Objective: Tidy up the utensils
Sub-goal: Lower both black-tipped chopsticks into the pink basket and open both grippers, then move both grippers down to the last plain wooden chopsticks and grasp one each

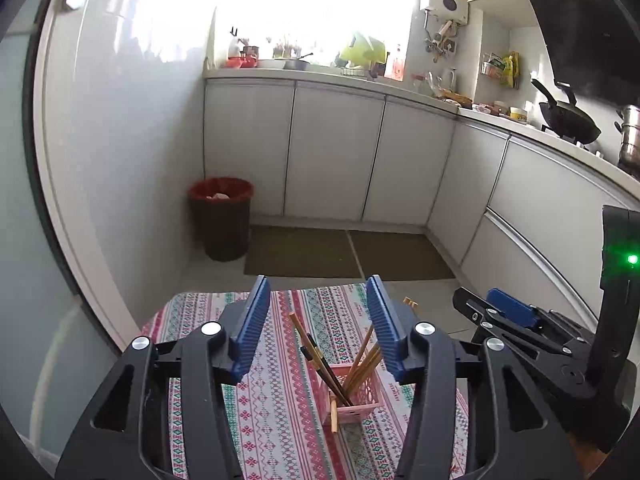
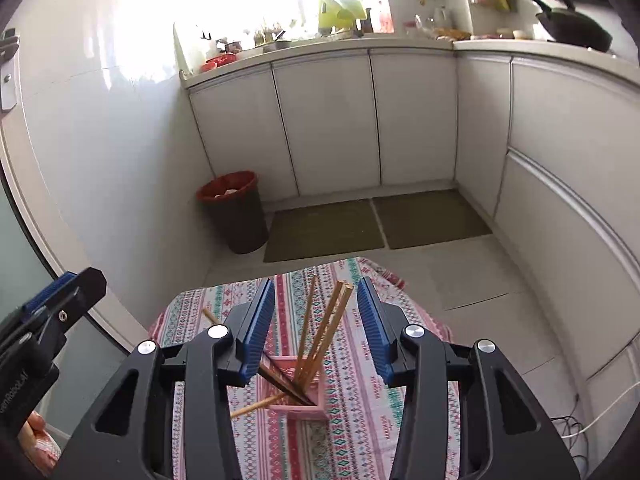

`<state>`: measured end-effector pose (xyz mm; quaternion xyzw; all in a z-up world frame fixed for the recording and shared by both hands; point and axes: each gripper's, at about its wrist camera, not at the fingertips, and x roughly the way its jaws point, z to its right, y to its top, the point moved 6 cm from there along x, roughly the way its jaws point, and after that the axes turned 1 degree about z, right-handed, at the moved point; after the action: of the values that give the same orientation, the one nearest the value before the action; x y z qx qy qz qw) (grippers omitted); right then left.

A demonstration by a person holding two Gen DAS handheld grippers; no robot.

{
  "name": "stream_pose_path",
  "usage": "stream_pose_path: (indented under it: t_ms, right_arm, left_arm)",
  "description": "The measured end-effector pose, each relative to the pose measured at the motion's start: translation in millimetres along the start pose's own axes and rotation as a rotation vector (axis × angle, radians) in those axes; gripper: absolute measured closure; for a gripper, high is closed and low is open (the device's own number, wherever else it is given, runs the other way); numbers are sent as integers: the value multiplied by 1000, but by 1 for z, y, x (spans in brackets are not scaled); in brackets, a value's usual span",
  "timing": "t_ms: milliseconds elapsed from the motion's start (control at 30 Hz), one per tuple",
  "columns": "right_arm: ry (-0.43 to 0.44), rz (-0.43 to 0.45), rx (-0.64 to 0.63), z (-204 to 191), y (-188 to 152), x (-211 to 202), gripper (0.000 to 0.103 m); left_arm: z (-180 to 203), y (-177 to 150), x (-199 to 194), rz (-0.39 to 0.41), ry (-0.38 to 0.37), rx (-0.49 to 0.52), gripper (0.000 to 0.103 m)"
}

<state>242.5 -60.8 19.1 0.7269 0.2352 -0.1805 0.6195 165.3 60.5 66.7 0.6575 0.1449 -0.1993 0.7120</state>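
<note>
A pink slotted holder [image 1: 356,396] stands on the patterned tablecloth [image 1: 276,412]; it also shows in the right wrist view [image 2: 300,392]. Several wooden chopsticks [image 1: 366,356] and a dark pair [image 1: 324,372] stand in it, leaning outward. One light chopstick [image 2: 256,406] lies tilted against the holder's front. My left gripper [image 1: 318,320] is open and empty above the holder. My right gripper [image 2: 316,316] is open and empty above it too, with wooden chopsticks [image 2: 324,328] rising between its fingers without touching. The right gripper also shows at the right of the left wrist view [image 1: 508,312].
The small table stands in a kitchen. A dark bin with a red liner [image 1: 222,216] sits on the floor by the wall. Two green mats [image 1: 348,252] lie before white cabinets [image 1: 332,152]. A wok [image 1: 568,120] sits on the counter at right.
</note>
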Motion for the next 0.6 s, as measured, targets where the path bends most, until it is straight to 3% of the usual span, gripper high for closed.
stream_pose_path:
  t_ms: [100, 167, 233, 333, 433, 600]
  right_arm:
    - [-28, 15, -15, 4, -3, -14, 57]
    - [-50, 28, -22, 8, -4, -22, 46]
    - [-84, 48, -24, 17, -10, -33, 23]
    - [-159, 70, -22, 38, -26, -45, 8]
    - [-234, 38, -44, 62, -50, -50, 7]
    - [-319, -103, 18, 119, -97, -47, 7]
  left_arm:
    - [2, -2, -10, 19, 44, 24, 39]
    - [2, -4, -17, 29, 59, 30, 33]
    - [4, -10, -21, 24, 75, 32, 26]
    - [7, -24, -24, 16, 102, 39, 12]
    - [13, -41, -24, -22, 93, 57, 7]
    - [31, -88, -5, -184, 19, 49, 7]
